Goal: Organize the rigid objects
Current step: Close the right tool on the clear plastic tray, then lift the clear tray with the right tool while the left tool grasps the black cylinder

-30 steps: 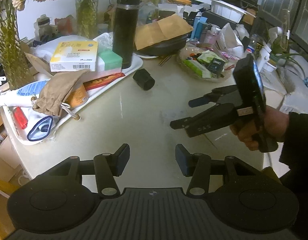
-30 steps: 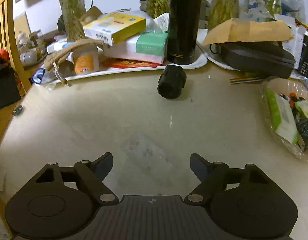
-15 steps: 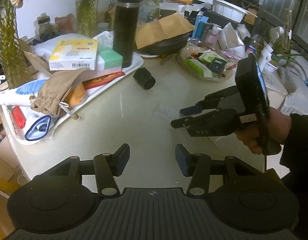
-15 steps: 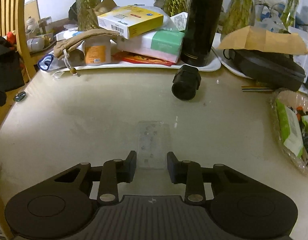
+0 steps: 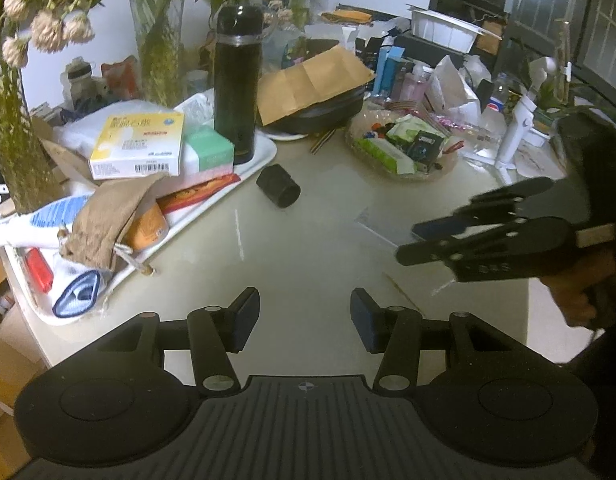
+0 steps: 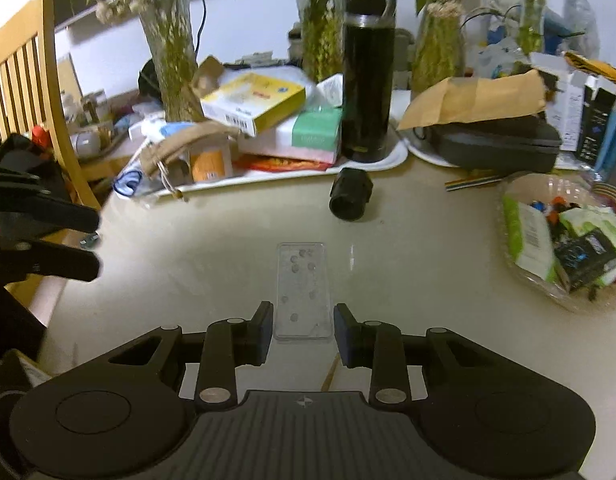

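Note:
A clear flat plastic case (image 6: 303,290) with small round spots lies on the beige table; its near end sits between my right gripper's (image 6: 303,334) fingers, which stand apart beside its edges, not pressing it. The case shows faintly in the left wrist view (image 5: 378,224) just ahead of the right gripper (image 5: 412,240). A black cylindrical cap (image 6: 350,199) lies on its side further back, also in the left wrist view (image 5: 279,191). My left gripper (image 5: 305,314) is open and empty above the table's near edge.
A white tray (image 5: 264,156) holds a tall black flask (image 5: 237,80), boxes and a tan pouch (image 5: 108,220). A clear bowl of packets (image 6: 564,248) sits right. A black case under brown paper (image 6: 492,148), flower vases and a wooden chair (image 6: 24,80) stand around.
My right gripper narrowed from wide open, then pulled back and rose; its fingers now stand slightly wider around the clear case's near end. The left gripper rose slightly, staying open.

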